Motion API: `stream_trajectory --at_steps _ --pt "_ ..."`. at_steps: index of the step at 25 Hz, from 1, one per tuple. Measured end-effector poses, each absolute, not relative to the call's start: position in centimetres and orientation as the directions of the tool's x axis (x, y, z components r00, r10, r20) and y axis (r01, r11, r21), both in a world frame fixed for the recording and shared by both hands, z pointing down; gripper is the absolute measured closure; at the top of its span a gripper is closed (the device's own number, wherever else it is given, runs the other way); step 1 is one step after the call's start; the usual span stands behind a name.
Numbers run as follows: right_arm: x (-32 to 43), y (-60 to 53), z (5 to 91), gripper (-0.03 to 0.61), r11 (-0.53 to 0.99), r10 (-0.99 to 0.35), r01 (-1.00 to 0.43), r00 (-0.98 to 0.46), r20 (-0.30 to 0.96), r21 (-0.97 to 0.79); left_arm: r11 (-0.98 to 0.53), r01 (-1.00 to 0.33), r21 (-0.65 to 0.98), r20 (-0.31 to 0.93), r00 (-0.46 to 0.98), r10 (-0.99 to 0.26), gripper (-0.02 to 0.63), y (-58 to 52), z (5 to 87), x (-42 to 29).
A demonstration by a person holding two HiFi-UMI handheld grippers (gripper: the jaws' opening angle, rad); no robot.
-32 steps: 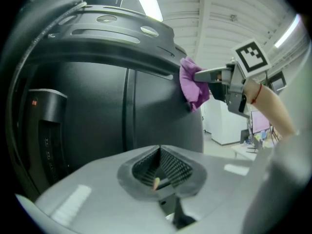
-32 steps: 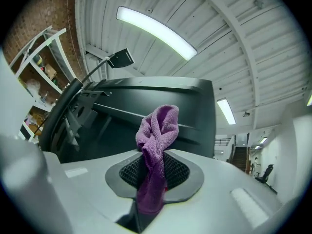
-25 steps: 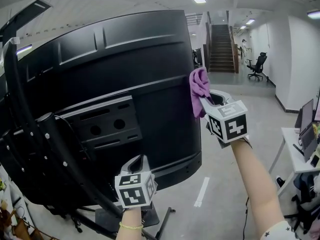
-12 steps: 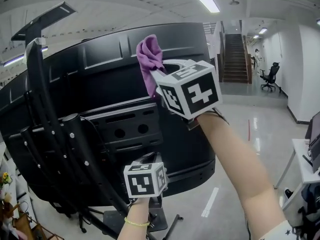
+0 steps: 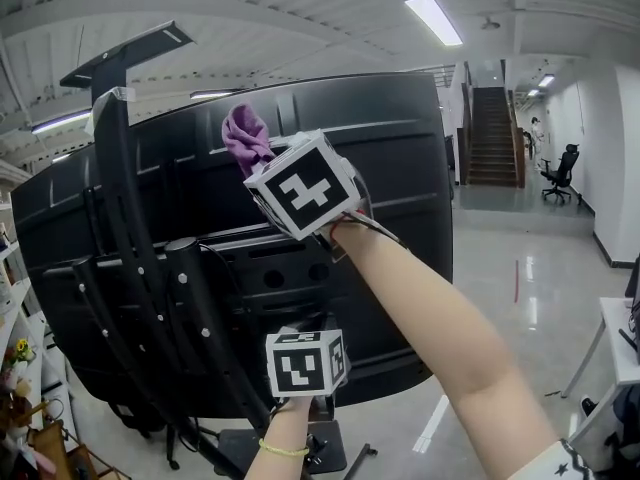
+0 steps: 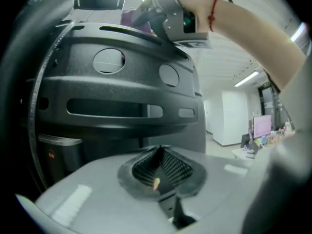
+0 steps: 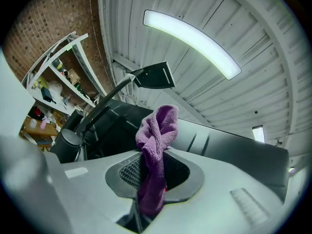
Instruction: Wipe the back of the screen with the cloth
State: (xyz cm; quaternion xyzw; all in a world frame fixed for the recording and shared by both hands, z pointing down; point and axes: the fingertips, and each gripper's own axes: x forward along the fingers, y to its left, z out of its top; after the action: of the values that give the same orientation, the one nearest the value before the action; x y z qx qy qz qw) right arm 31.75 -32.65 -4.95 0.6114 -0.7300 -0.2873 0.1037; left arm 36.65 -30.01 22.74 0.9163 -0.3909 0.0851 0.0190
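Now the right gripper (image 7: 152, 177) pinches the lower part of the purple cloth (image 5: 243, 136), which sits at the upper middle of the head view, near the top of the black screen (image 5: 395, 138). The cloth looks soft, light and floppy, so I judge that a firm pinch low down, with a loose bunch left free for rubbing, suits it. The left gripper (image 6: 158, 174), low in the frame, has its 2 jaws together on nothing.

Place: an open office workspace.
Ceiling: ribbed white panels with a strip light (image 5: 433, 18).
Floor: glossy grey floor (image 5: 500, 293).
Furniture: an office chair (image 5: 560, 172) by a staircase (image 5: 485, 128); a desk (image 5: 622, 340) at the right edge.
Storage: cluttered shelves (image 7: 53, 91) against a brick wall (image 7: 39, 28).
Equipment: a large screen (image 5: 400, 148) on a black stand (image 5: 130, 268).
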Motion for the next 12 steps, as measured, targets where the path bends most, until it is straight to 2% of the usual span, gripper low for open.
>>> stream_trajectory --at_steps 12 --pt "51.6 -29.4 -6.4 0.509 -0.151 -0.972 -0.923 0.074 -0.221 0.353 -0.739 -0.671 -0.061 0.152 0.726 -0.671 0.606 -28.0 22.4 39.8"
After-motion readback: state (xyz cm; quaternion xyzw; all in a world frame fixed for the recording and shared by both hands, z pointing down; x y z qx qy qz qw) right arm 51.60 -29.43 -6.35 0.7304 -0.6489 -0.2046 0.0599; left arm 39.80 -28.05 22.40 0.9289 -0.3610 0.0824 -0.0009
